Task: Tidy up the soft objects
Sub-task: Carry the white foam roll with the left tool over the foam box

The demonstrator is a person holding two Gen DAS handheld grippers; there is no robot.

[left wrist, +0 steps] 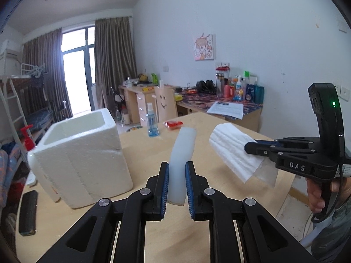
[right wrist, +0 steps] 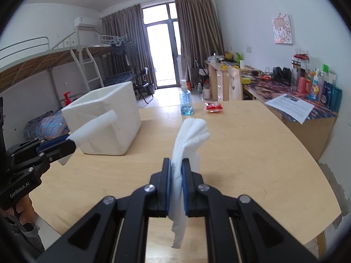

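The left hand-held gripper [left wrist: 177, 176] clamps a foam strip [left wrist: 183, 153]; the right hand-held gripper [right wrist: 176, 177] pinches seemingly folded white cloth [right wrist: 188, 140].

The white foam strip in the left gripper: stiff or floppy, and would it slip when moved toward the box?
The white foam strip, clamped in the left gripper, juts forward with only a slight bend, so it probably holds its shape. It looks light for its size. The pads pinch its sides squarely, so slipping seems unlikely. The foam box stands open-topped nearby.

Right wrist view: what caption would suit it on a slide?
Right hand-held gripper shut on a white cloth above the wooden table, foam box beyond.
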